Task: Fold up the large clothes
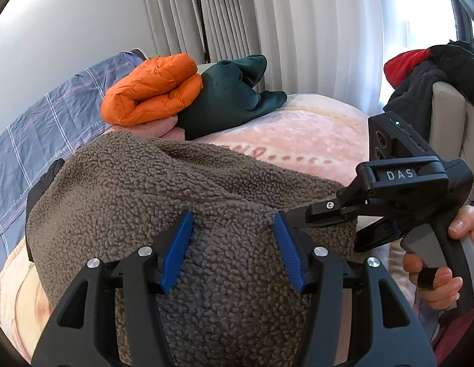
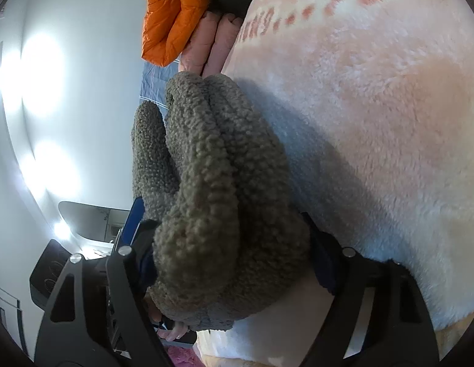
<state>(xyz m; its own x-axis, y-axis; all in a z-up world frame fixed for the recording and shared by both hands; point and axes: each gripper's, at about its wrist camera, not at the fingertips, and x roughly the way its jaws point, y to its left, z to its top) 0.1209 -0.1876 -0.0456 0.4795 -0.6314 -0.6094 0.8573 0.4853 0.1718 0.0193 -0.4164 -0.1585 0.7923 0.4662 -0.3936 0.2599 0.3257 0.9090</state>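
Note:
A grey-brown fleece garment (image 1: 163, 202) lies folded on a pink blanket (image 1: 304, 128) on the bed. My left gripper (image 1: 233, 229) is open just above the fleece, its blue pads (image 1: 178, 244) spread apart with nothing between them. My right gripper (image 1: 344, 226) comes in from the right and clamps the fleece's right edge. In the right wrist view the bunched fleece (image 2: 212, 183) fills the space between the jaws of the right gripper (image 2: 224, 232), held sideways against the blanket (image 2: 374, 107).
A folded orange puffer jacket (image 1: 151, 91) and a dark green garment (image 1: 233, 94) lie at the far end of the bed. A blue checked sheet (image 1: 38, 128) lies on the left. Red and black clothes (image 1: 426, 70) hang over the headboard at right. Curtains (image 1: 298, 24) stand behind.

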